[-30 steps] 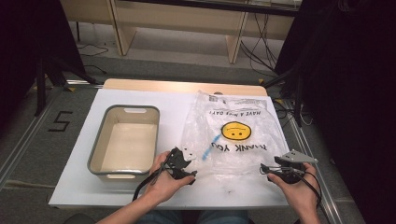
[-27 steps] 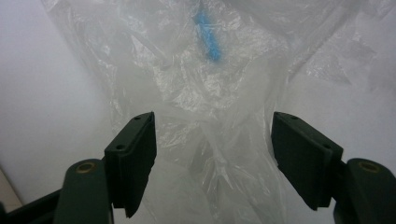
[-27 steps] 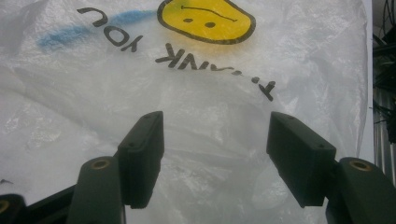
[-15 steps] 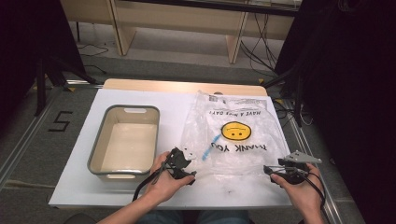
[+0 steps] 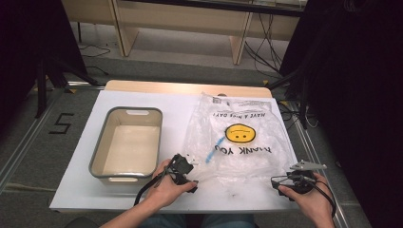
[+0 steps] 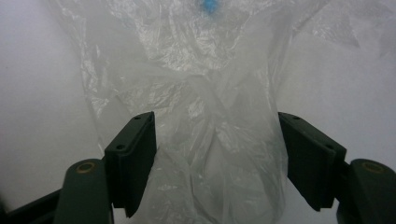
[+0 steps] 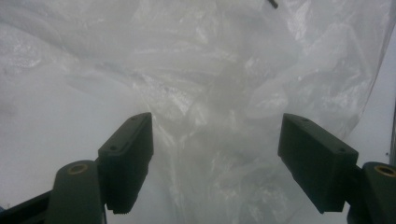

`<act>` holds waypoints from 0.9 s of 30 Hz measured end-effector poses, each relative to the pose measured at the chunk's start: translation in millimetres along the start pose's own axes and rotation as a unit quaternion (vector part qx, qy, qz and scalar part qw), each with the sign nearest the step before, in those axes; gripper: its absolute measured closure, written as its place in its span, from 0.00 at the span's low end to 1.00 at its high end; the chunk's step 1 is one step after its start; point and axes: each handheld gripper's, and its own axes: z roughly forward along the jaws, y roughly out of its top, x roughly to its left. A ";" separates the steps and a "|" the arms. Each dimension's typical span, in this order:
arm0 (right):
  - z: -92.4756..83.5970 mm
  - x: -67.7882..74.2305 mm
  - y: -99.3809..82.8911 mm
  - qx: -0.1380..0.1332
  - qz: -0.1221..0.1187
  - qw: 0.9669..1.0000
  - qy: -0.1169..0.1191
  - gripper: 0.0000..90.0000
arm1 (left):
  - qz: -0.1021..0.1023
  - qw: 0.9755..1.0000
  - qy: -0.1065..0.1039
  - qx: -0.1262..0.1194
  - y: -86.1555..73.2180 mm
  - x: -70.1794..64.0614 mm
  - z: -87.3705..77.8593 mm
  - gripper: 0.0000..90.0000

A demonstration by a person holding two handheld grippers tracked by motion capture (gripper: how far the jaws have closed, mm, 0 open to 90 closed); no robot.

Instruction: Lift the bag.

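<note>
A clear plastic bag [image 5: 242, 142] with a yellow smiley face and "THANK YOU" print lies flat on the white table [image 5: 142, 99]. My left gripper [image 5: 191, 159] sits at the bag's near left corner. In the left gripper view it [image 6: 215, 140] is open, with crumpled film [image 6: 196, 70] between the jaws and clear of the pads. My right gripper [image 5: 275, 181] is at the bag's near right corner. In the right gripper view it [image 7: 217, 140] stands open; its jaws have just been opening, and bag film [image 7: 210, 70] lies between them.
A grey rectangular tub [image 5: 102, 142], empty, stands left of the bag, close to my left hand. A wooden strip [image 5: 185, 88] runs along the table's far edge. Cables trail from both grippers toward the near edge.
My right hand has shifted slightly toward the table's near right corner. The left hand and the bag look unchanged.
</note>
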 end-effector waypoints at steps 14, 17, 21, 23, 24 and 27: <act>10.8 1.8 -7.6 0.068 -0.014 0.998 0.002 0.30 | 0.012 0.999 -0.025 0.033 -7.1 -0.6 6.9 0.35; 10.8 0.6 -8.3 0.067 -0.011 0.998 0.003 0.32 | 0.016 0.999 -0.021 0.034 -6.7 -1.2 7.1 0.36; 9.8 -0.5 -9.1 0.063 -0.004 0.998 -0.002 0.37 | 0.019 0.999 -0.021 0.035 -6.6 -2.2 6.1 0.42; 8.7 -0.8 -9.3 0.064 -0.001 0.998 -0.003 0.42 | 0.023 0.999 -0.021 0.037 -6.6 -2.6 4.9 0.45; 8.1 -0.7 -9.2 0.065 0.000 0.998 -0.003 0.45 | 0.024 0.999 -0.021 0.036 -6.7 -2.9 4.5 0.48; 7.2 -0.4 -8.7 0.066 0.001 0.998 -0.004 0.55 | 0.024 0.999 -0.021 0.035 -6.3 -3.1 3.8 0.60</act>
